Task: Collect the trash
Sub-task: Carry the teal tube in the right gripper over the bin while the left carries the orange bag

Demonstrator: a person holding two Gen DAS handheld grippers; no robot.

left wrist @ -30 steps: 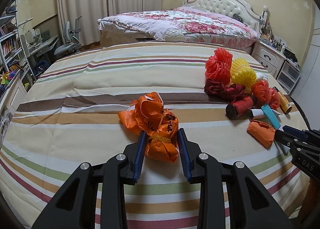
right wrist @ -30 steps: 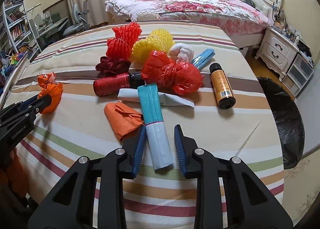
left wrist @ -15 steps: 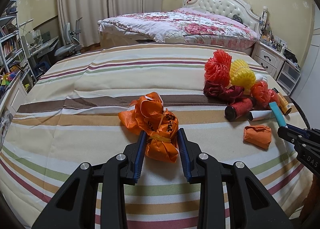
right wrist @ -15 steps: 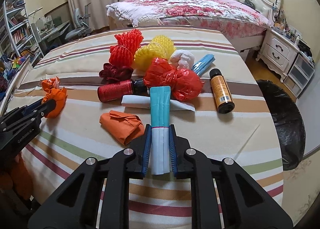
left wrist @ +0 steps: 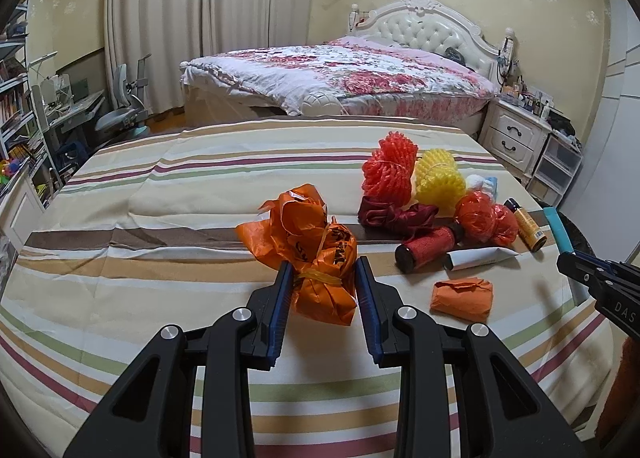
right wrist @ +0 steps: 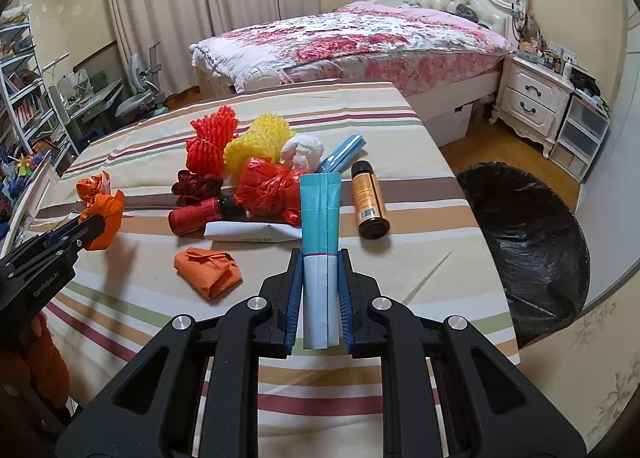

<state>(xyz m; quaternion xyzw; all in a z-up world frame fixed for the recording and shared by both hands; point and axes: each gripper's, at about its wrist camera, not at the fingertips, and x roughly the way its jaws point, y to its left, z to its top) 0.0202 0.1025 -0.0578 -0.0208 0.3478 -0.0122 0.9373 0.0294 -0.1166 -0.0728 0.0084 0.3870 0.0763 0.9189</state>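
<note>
My left gripper [left wrist: 323, 276] is shut on a knotted orange plastic bag [left wrist: 316, 258] and holds it above the striped table [left wrist: 140, 217]. My right gripper [right wrist: 319, 274] is shut on a teal and white pouch [right wrist: 320, 242], lifted clear of the table. On the table lie a folded orange wrapper [right wrist: 208, 272], a red plastic bag [right wrist: 268, 189], a brown bottle [right wrist: 368, 199], a red bottle [right wrist: 196, 215], a white paper packet [right wrist: 250, 234], red foam net [right wrist: 210, 139] and yellow foam net [right wrist: 256, 139]. A bin lined with a black bag [right wrist: 528, 238] stands right of the table.
A dark red ribbon bow [right wrist: 196, 185], a white wad [right wrist: 302, 149] and a blue packet [right wrist: 344, 151] also lie in the pile. A bed [left wrist: 340, 77], a nightstand [right wrist: 532, 101] and a desk with chair [left wrist: 112, 117] stand beyond the table.
My right gripper closed on the teal and white pouch and lifted it up off the table. My left gripper raised the orange bag slightly.
</note>
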